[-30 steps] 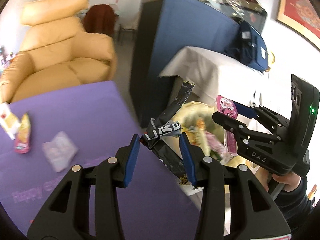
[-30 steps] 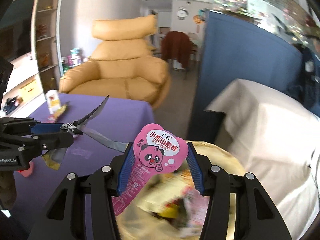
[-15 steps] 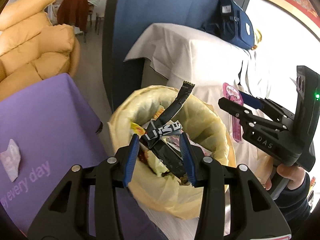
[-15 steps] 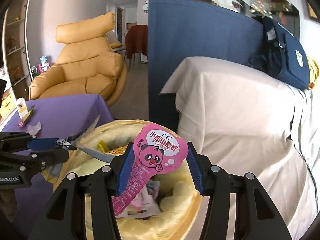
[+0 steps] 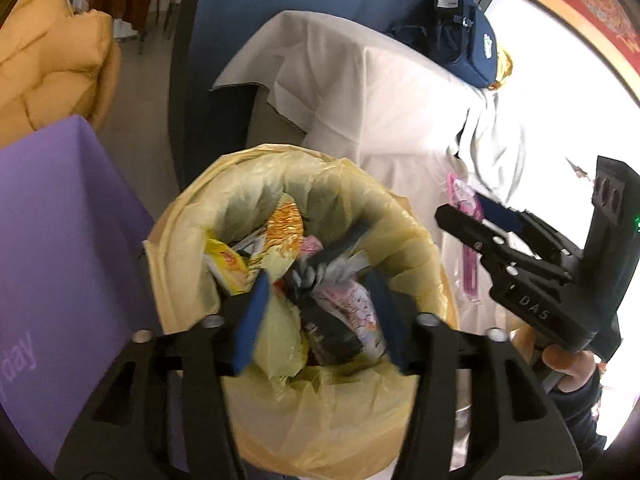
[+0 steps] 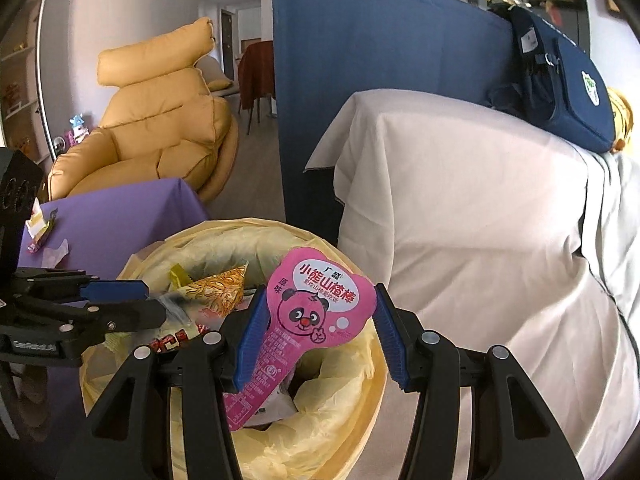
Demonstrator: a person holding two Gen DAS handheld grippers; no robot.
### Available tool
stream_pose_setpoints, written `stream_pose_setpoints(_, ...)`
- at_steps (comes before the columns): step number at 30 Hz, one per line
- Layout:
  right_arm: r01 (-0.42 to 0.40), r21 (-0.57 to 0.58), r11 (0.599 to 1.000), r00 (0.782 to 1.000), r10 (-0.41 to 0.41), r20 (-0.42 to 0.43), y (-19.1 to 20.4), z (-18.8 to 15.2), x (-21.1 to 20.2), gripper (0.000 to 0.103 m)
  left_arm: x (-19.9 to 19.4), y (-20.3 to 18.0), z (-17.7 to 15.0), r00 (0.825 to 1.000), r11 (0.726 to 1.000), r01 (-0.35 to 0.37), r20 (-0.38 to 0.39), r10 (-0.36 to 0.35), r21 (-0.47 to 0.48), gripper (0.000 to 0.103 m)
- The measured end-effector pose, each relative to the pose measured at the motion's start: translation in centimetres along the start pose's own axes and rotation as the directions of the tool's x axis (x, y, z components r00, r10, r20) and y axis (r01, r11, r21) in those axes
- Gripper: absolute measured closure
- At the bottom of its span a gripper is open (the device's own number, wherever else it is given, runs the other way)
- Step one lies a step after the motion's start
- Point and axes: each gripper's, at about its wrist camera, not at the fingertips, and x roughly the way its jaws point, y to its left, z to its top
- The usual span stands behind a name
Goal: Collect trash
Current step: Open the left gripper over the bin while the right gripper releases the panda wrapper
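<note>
Both hand-held grippers had swung from the purple table (image 5: 60,240) to the yellow-lined bin (image 5: 404,232) at frame centre. Left hand-held gripper (image 5: 316,308) was opening, black wrapper (image 5: 320,264) loose between its jaws; right hand-held gripper (image 6: 316,332) clamped the pink wrapper (image 6: 320,304).

I see the purple-clothed table (image 6: 120,216) just left of the yellow-lined round trash bin (image 6: 224,248); its corner nearly meets the bin rim. On its far-left part, well away from the bin, lie a small yellow-white snack packet (image 6: 38,222) and a crumpled clear plastic wrapper (image 6: 56,254). The bin stands on grey floor (image 6: 256,184).
</note>
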Motion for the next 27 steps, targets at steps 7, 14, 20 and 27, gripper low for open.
stream_pose_setpoints(7, -0.024, -0.001, 1.000, 1.000, 0.024, 0.005, 0.7, 0.0, -0.2, 0.054, -1.7, 1.5, 0.1, 0.999, 0.999, -0.016, 0.037, 0.018, -0.047, 0.032)
stream_pose_setpoints(14, -0.055, -0.046, 0.997, 0.998, 0.055, -0.003, 3.4, 0.4, 0.6, 0.054, -5.6, 4.1, -1.2, 0.983, 0.988, -0.146, 0.107, 0.151, -0.056, 0.032)
stream_pose_setpoints(20, -0.062, -0.111, 0.992, 0.998, 0.059, -0.027, 6.4, 0.4, 1.7, 0.054, -8.2, 7.4, -3.3, 0.968, 0.972, -0.208, 0.117, 0.221, -0.114, 0.031)
stream_pose_setpoints(27, -0.079, -0.103, 0.991, 0.995, 0.072, -0.072, 7.5, 0.4, 3.1, 0.053, -10.1, 10.5, -5.0, 0.957, 0.954, -0.240, 0.119, 0.263, -0.179, 0.031)
